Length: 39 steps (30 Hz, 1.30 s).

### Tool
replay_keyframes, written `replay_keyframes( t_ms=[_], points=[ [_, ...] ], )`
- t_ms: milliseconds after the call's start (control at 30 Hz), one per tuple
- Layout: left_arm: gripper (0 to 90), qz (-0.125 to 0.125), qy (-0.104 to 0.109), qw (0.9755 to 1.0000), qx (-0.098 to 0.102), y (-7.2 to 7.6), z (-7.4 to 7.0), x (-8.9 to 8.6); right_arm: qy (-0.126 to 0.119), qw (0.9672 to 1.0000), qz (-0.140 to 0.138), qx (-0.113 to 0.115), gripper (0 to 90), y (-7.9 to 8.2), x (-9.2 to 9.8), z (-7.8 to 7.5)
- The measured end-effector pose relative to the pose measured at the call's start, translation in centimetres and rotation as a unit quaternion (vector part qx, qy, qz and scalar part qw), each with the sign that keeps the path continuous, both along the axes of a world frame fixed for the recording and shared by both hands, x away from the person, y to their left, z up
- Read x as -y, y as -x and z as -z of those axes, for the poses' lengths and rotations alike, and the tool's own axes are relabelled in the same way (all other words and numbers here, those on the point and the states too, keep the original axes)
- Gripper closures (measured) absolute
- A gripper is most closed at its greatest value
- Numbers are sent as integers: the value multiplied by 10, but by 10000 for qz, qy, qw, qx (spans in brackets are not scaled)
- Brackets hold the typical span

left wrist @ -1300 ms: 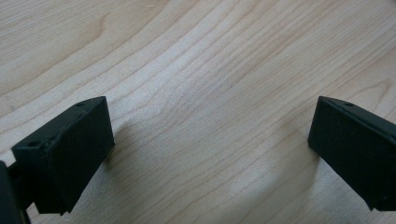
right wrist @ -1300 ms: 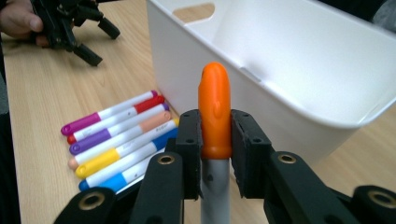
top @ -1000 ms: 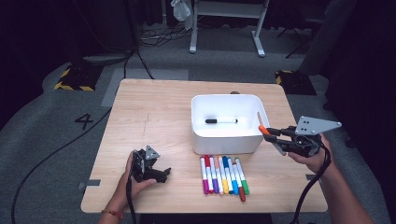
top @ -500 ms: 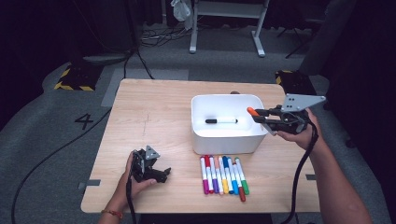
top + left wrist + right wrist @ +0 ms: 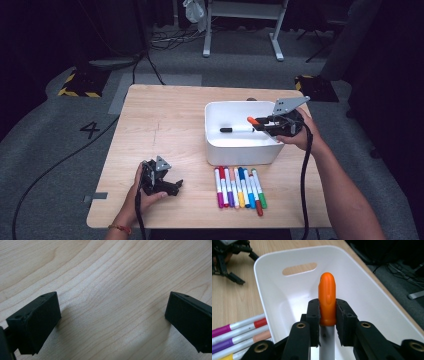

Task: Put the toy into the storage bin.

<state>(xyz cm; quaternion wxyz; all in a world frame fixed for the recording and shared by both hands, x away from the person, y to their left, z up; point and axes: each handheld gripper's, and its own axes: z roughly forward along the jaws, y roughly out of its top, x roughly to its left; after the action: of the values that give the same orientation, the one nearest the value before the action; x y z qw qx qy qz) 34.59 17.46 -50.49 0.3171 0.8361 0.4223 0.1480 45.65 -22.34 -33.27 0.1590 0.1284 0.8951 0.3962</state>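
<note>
The orange marker (image 5: 327, 300) is clamped by the right gripper (image 5: 266, 123) over the white bin (image 5: 240, 152), at its 3 o'clock rim. Released here, it could perhaps strike the rim and roll out. The left gripper (image 5: 162, 182) is held apart, idle.

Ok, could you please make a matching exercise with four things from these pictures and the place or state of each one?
Things:
1. orange-capped white marker
2. black-capped marker
3. row of coloured markers
4. left hand-held gripper

Places or states:
A. lying on the wooden table in front of the white plastic bin
B. clamped in the right hand-held gripper
C. open, low over bare wood
D. lying inside the bin

Pairs: 1-B, 2-D, 3-A, 4-C
</note>
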Motion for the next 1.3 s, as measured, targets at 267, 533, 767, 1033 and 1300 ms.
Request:
replay_keyframes(
  t_ms=[267,533,767,1033,1300],
  points=[
    [2,1,13,10000,-5,0,0,0,635,9965,-388,-380,750,1,-14,22],
    [3,0,3,10000,-1,0,0,0,955,9932,-467,-482,735,5,-23,30],
    [2,-2,3,10000,0,0,0,0,857,9946,-327,-485,664,4,-25,33],
    [3,2,4,10000,1,0,0,0,537,9977,-110,-386,582,6,-17,29],
    [2,-1,0,10000,2,0,0,0,12,9994,299,-165,455,18,5,14]
  ],
)
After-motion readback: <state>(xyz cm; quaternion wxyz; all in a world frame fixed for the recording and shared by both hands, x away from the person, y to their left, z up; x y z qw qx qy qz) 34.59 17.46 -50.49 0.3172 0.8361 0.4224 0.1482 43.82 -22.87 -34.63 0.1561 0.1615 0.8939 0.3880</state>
